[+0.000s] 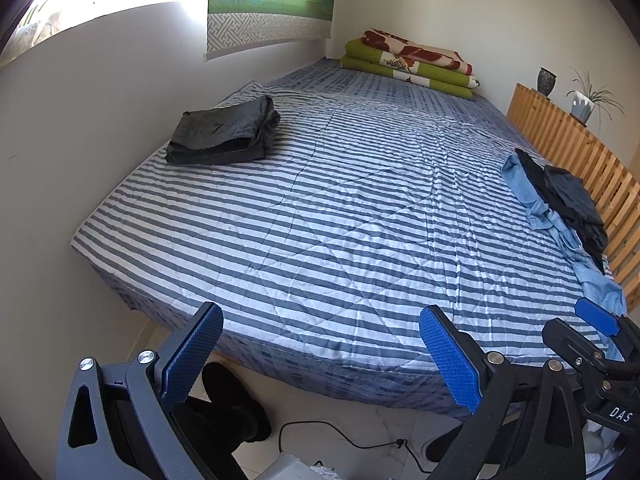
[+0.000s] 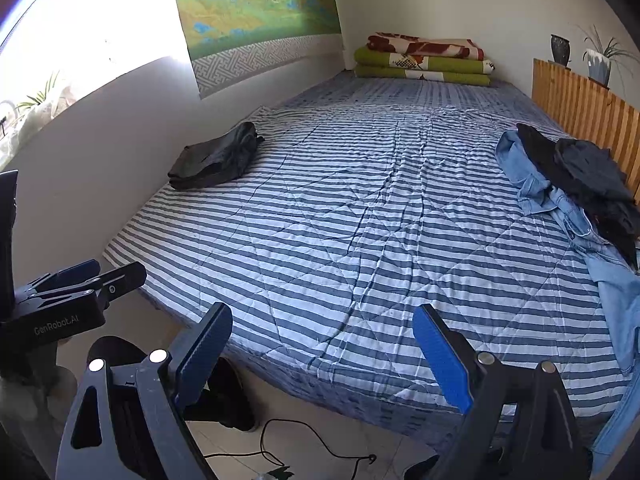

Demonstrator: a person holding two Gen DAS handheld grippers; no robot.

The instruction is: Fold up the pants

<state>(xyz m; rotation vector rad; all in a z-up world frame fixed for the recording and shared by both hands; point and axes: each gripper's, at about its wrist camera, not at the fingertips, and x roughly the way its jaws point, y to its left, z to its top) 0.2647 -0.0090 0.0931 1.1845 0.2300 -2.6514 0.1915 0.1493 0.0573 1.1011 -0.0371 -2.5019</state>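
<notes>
Showing both tools gaping and empty, only the right view (image 2: pixel 322 344) catches possibly windowsill plants (image 2: pixel 38 98)

A folded pair of dark grey pants (image 1: pixel 224 132) lies flat on the striped bedspread (image 1: pixel 340 208) at about 10 o'clock, close to the wall-side edge, its layers stacked squarely. At about 3 o'clock, by the slatted wooden headboard (image 1: pixel 576 148), an unfolded heap sprawls: light blue jeans (image 2: pixel 560 200) crumpled underneath, dark garments (image 2: pixel 592 176) bunched on top of them.
</notes>
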